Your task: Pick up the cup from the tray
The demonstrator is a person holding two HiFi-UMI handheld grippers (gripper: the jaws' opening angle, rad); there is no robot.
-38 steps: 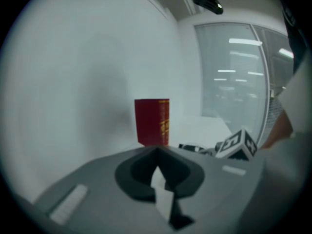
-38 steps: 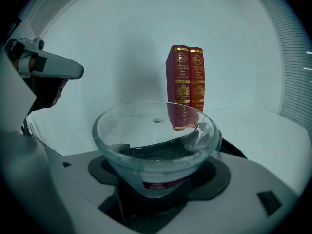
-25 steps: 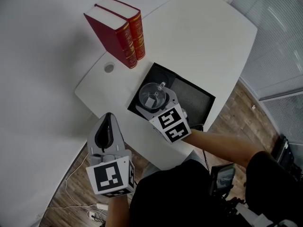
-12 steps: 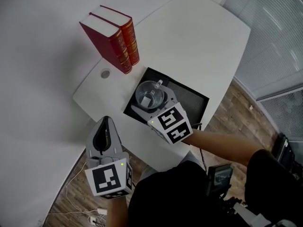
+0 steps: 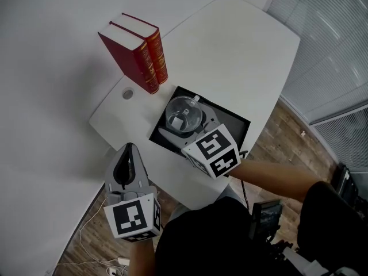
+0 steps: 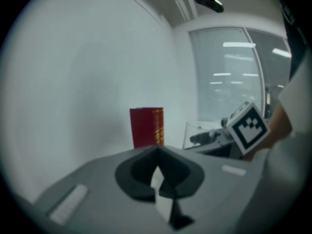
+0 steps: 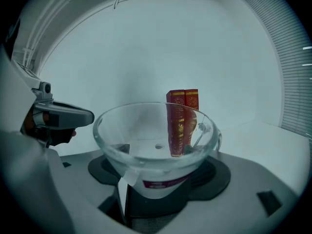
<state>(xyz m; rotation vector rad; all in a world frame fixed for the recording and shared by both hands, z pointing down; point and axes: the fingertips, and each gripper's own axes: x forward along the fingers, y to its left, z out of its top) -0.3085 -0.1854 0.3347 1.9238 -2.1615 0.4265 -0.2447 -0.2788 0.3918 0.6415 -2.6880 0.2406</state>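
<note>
A clear glass cup point(image 5: 184, 115) with a small handle sits between the fingers of my right gripper point(image 5: 185, 123), which is shut on it over the left end of the black tray point(image 5: 230, 126). In the right gripper view the cup point(image 7: 156, 140) fills the middle, its base clamped in the right gripper point(image 7: 155, 189). My left gripper point(image 5: 127, 155) hangs shut and empty off the table's near-left edge. In the left gripper view its tips point(image 6: 158, 173) meet, with nothing between them.
Two red books point(image 5: 137, 50) stand upright at the back left of the white table point(image 5: 241, 50), next to a small round hole point(image 5: 127, 94). The same books point(image 7: 183, 121) show through the cup. Wooden floor and cables lie below the table's near edge.
The right gripper, still shut on the cup, has shifted slightly toward the tray's far-left edge. The left gripper has barely moved.
</note>
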